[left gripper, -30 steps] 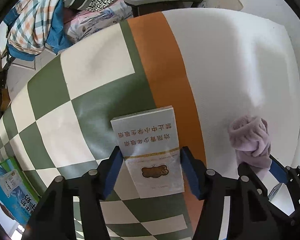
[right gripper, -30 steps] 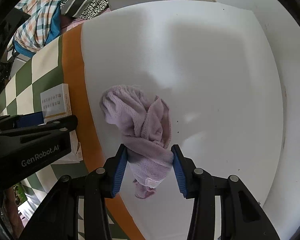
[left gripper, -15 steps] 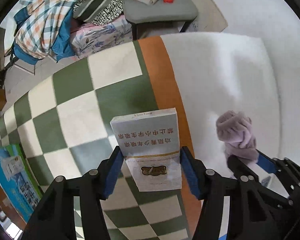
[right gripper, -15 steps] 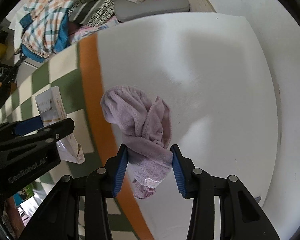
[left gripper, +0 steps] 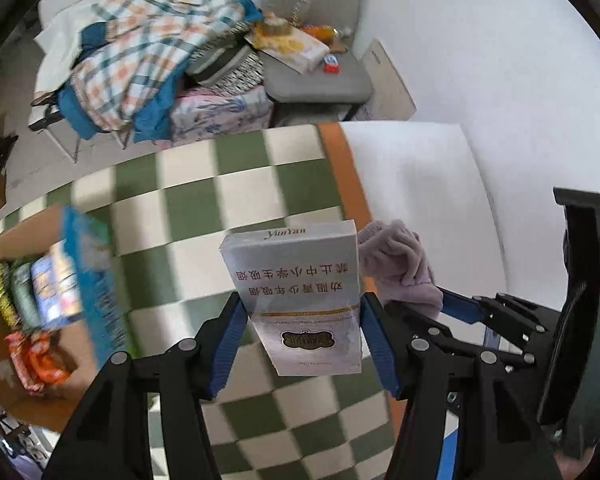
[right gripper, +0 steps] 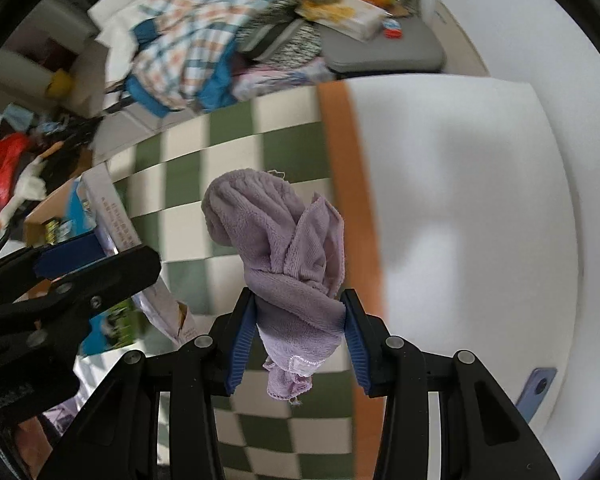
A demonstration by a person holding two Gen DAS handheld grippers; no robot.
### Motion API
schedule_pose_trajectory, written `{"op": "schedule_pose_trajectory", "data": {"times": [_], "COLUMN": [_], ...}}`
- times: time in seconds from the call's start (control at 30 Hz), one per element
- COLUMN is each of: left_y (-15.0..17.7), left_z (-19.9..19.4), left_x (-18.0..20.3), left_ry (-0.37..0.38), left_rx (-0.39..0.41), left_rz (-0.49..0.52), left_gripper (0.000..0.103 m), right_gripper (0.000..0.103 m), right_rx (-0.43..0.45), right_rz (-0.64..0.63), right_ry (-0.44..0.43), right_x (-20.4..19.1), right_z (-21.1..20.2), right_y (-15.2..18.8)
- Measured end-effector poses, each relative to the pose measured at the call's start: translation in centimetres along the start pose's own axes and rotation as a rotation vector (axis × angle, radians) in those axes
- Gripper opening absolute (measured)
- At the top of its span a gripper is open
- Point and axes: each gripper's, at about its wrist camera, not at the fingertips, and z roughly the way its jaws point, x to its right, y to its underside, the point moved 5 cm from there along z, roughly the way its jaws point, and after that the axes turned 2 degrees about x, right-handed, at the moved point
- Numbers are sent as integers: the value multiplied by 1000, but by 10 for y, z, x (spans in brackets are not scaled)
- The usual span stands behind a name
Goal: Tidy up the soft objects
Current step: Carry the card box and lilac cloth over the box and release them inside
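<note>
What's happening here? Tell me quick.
A person is tidying with a gripper in each hand. The left gripper is clamped on a white carton; the right gripper is clamped on a bunched purple cloth. Both are held up above the checked mat. A cardboard box of packets sits to the left.

Both tongs share one build. The left tongs [left gripper: 300, 344] and right tongs [right gripper: 298, 336] have matte black angular plastic arms studded with round silver screw heads, each arm ending in a ribbed blue pad [right gripper: 242, 340] on its inner face.
</note>
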Motion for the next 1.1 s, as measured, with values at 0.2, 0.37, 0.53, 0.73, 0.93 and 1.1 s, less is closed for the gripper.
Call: {"op": "schedule_pose_trajectory", "data": {"times": [0.2,0.37,0.53,0.73,0.93,1.1], "left_y": [44,71,81,81,78,78], "left_z": [-58,-78,-67,-23,14,32], "left_x": [-87,-172,-238,-289,-311,-311], "left_ry": [-33,-54,-58,-27,21,32], "left_rx": [28,10,-33,-135,-224,-285], "left_rz": [-73,-189,-275,-349,-407,-426], "left_gripper": [55,55,55,55,55,55], "right_gripper": [45,45,45,45,45,46], "right_rx": [32,15,-39,-71,-97,-107], "right_rz": [-72,-123,-149,-142,-113,-107], "right_ry": [-95,-189,-248,-170,-110,-74], "right_x": [-102,-199,-274,-323,-322,-318], "right_z": [-25,-20,8,53,86,98], "right_y": [40,72,92,87,69,62]}}
